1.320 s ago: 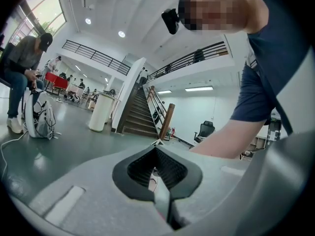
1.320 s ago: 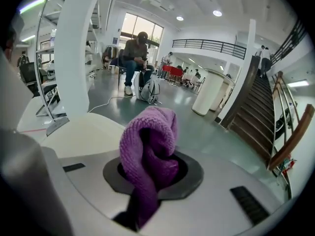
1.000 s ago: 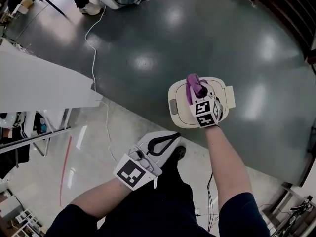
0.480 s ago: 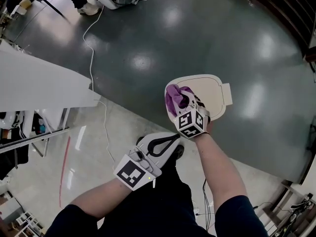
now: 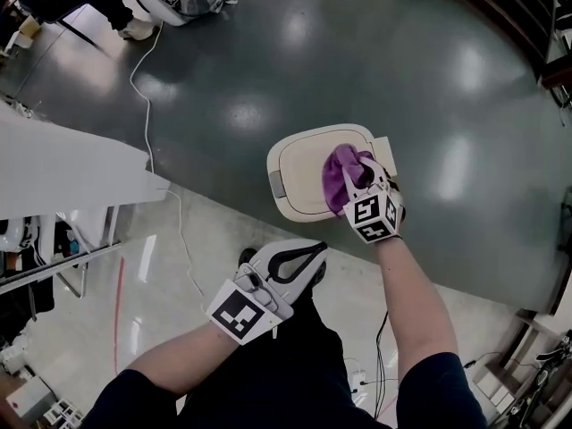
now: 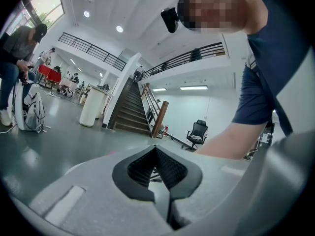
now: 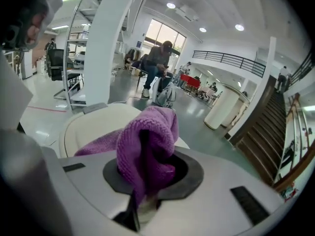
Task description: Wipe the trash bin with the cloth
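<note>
- Our right gripper has its jaws clamped tight on the purple cloth, which bunches up between them.
- The cloth rests on the lid of the cream trash bin, toward the lid's 3 o'clock side.
- The bin stands on the dark floor.
- Our left gripper hangs at the bin's 6 o'clock, apart from it, jaws pressed together and holding nothing.

Purple cloth, cream bin (grey-green floor).

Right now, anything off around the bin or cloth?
Nothing stands out. Right gripper is shut on the purple cloth, which lies on the closed lid of the trash bin; the left gripper is shut, empty.
</note>
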The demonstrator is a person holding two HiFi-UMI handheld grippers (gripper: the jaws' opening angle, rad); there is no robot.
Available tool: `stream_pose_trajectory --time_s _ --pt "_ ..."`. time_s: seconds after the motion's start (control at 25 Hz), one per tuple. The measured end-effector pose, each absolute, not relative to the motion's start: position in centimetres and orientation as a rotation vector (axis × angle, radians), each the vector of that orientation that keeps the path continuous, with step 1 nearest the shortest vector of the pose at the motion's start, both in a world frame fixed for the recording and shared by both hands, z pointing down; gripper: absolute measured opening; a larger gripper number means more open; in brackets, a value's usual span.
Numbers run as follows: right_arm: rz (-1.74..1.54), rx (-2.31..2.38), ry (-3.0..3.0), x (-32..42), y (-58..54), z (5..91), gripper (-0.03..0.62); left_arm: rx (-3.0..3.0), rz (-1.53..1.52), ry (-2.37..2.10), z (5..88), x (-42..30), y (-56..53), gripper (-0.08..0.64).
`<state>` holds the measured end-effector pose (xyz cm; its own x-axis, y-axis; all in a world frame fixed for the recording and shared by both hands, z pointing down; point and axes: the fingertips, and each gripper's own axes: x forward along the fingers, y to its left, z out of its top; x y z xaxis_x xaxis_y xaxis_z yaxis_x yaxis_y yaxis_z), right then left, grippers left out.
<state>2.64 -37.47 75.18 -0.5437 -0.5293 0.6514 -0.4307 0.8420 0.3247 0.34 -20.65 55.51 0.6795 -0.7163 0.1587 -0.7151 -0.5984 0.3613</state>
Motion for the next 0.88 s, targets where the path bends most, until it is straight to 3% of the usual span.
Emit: stream_pose_trajectory --time_s 0.44,0.64,0.88 --pt "0.066 0.97 -2.16 13.5 -38.0 76.2 0.074 2.535 0.031 -1.022 55.7 4.8 -19.8 -0.002" --pt "0.113 1.0 -2.214 12.2 -34.8 75.9 0.074 2.538 0.045 -1.012 55.6 4.4 -18.7 -0.003" --pt "0.035 0.845 -2.288 5.6 -29.1 75.6 0.074 2.534 0.052 -1.04 55.2 2.0 -17.3 -0.002"
